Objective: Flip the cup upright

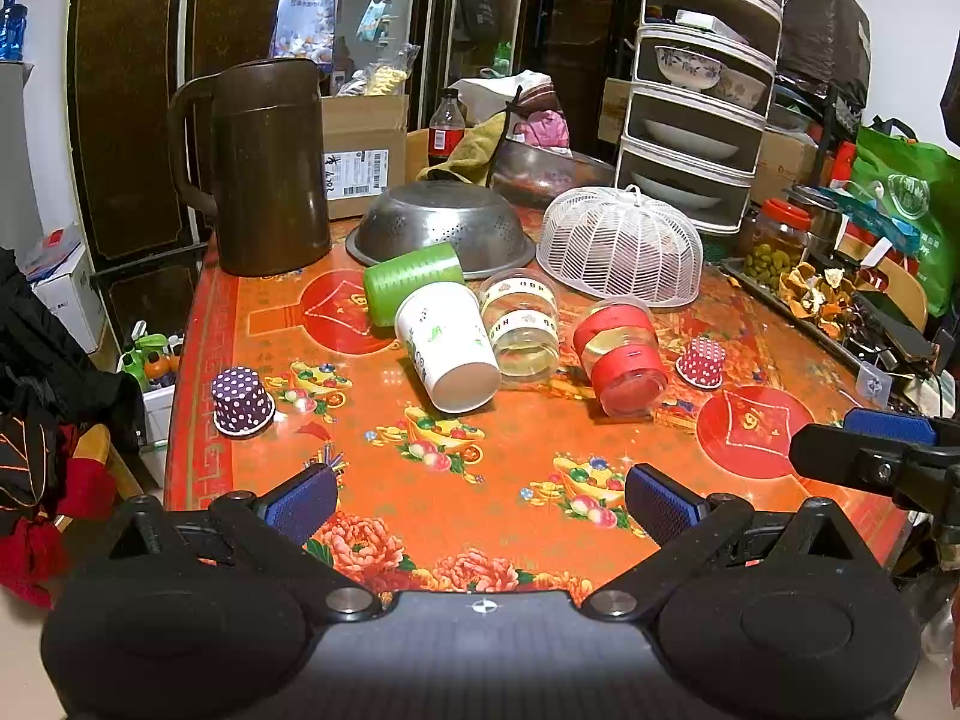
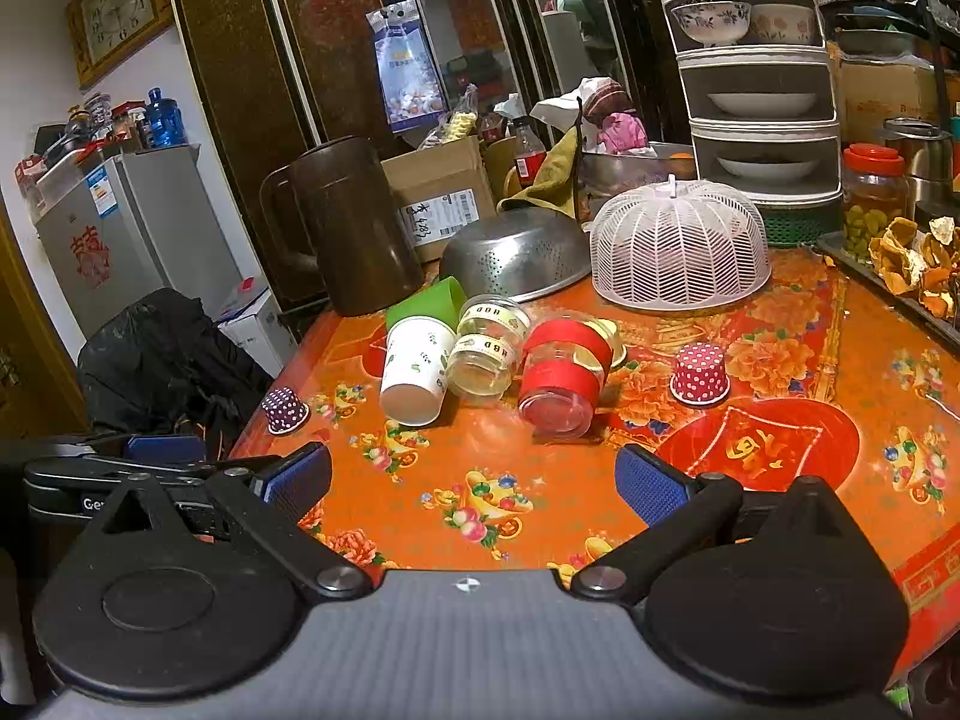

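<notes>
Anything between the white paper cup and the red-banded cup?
Yes: one clear cup with gold bands, lying on its side between the white paper cup and red-banded cup. Both views show it.

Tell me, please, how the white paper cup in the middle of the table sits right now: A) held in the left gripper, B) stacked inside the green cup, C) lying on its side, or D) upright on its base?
C: the white paper cup lies on its side beside the green cup, with both grippers open and clear of it.

Dark wooden cabinet doors [image 2: 240, 120] with glass panels stand behind the table's far edge; a wall clock [image 2: 117, 12] hangs above a grey fridge [image 2: 138, 234] on the left.
</notes>
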Demonstrator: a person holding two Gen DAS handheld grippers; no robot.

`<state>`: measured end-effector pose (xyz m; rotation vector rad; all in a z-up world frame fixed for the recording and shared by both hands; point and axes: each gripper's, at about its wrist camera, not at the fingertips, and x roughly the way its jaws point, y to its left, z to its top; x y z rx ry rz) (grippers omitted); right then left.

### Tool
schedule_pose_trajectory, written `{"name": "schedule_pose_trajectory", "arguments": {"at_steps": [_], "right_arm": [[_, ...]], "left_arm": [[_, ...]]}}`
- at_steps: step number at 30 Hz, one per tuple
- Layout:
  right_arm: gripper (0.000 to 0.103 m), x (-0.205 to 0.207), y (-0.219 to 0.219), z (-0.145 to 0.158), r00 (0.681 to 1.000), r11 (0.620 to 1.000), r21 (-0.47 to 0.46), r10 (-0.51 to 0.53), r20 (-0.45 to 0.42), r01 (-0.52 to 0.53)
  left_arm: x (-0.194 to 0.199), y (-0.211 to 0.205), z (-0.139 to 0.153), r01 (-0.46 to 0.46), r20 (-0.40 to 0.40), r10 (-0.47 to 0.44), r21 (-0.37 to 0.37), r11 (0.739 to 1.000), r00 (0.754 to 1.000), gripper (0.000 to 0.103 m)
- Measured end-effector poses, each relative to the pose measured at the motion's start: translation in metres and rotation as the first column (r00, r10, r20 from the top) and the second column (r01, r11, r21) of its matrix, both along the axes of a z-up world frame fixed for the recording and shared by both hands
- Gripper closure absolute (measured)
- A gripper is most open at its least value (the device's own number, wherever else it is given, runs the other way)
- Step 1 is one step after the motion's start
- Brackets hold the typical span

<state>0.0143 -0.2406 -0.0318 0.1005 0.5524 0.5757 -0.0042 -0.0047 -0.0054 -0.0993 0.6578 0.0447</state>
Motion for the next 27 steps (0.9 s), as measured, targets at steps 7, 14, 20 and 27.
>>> {"name": "schedule_pose_trajectory", "arguments": {"at_steps": [7, 14, 20, 27], "right_arm": [[0.001, 0.000, 0.000, -0.001, 1.000, 1.000, 0.001, 0.000, -0.001, 0.000], [0.001, -0.001, 0.001, -0.002, 1.000, 1.000, -0.001, 0.000, -0.003, 0.000], [0.001, 0.000, 0.001, -0.004, 1.000, 1.000, -0.001, 0.001, -0.010, -0.001], [0.001, 0.006, -0.013, -0.014, 0.999, 1.000, 0.028, 0.002, -0.038, -0.001]], "left_arm": [[-0.001, 0.000, 0.000, -0.001, -0.001, 0.001, -0.003, 1.000, 1.000, 0.000], [-0.002, -0.001, 0.000, -0.003, -0.002, 0.003, -0.002, 1.000, 1.000, 0.000], [0.005, 0.006, 0.000, -0.012, -0.011, 0.012, -0.006, 1.000, 1.000, 0.000], [0.085, 0.023, 0.013, -0.050, -0.133, 0.044, -0.046, 0.998, 0.990, 0.000]]}}
